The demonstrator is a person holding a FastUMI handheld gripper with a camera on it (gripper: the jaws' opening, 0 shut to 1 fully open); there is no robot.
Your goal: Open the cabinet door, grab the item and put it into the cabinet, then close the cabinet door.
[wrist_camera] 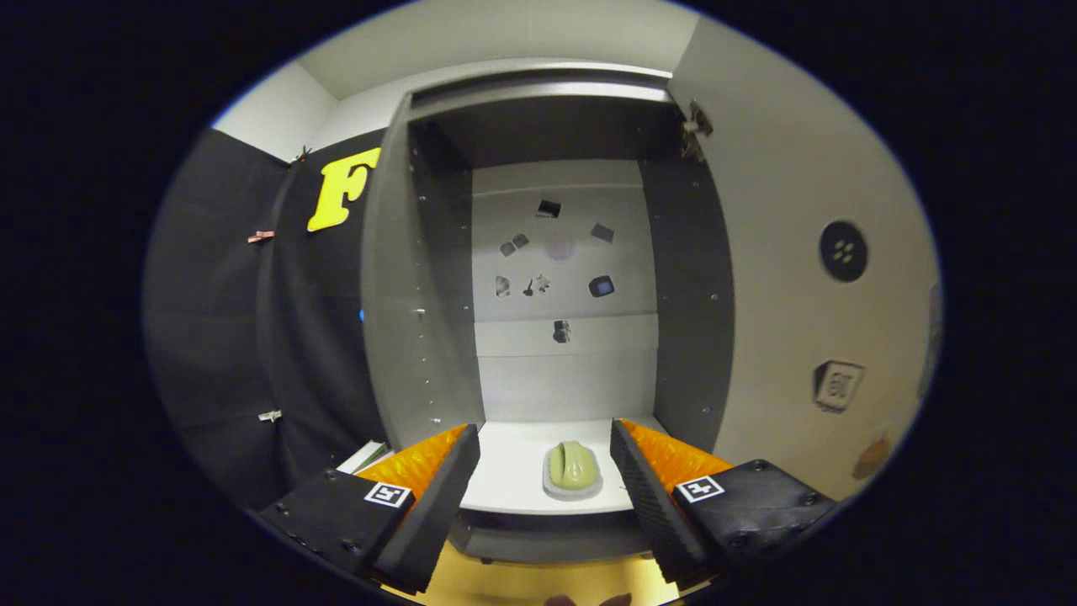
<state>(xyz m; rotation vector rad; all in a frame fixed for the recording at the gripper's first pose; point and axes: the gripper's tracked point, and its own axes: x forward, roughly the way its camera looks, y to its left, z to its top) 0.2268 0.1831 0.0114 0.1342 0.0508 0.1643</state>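
We have the hand-held gripper facing the open cabinet, fingers spread wide and holding nothing. The cabinet door is swung out on the right-hand side.

The item lies on the white bottom shelf of the cabinet, near its front edge and roughly midway between the two side walls. It sits between the lines of the two fingers, slightly beyond their tips, touching neither. It looks like a pale green rounded lump resting on a small light-coloured base or dish; we cannot tell whether the two are one piece.

Handling, as we judge it: small and light, probably a toy or moulded model. Whether it is stiff or squashy cannot be told from here. The domed, smooth top could slip under the pads, so we would take it low across its short width, near where the lump meets the base, and close gently. If the base is loose, a grip on the lump alone may leave it behind.

Counts: one item, one cabinet, one door, one gripper with two fingers. On the back panel we count about eight small dark patches or stickers; their nature is unclear. One round dark fitting shows on the inside of the door.
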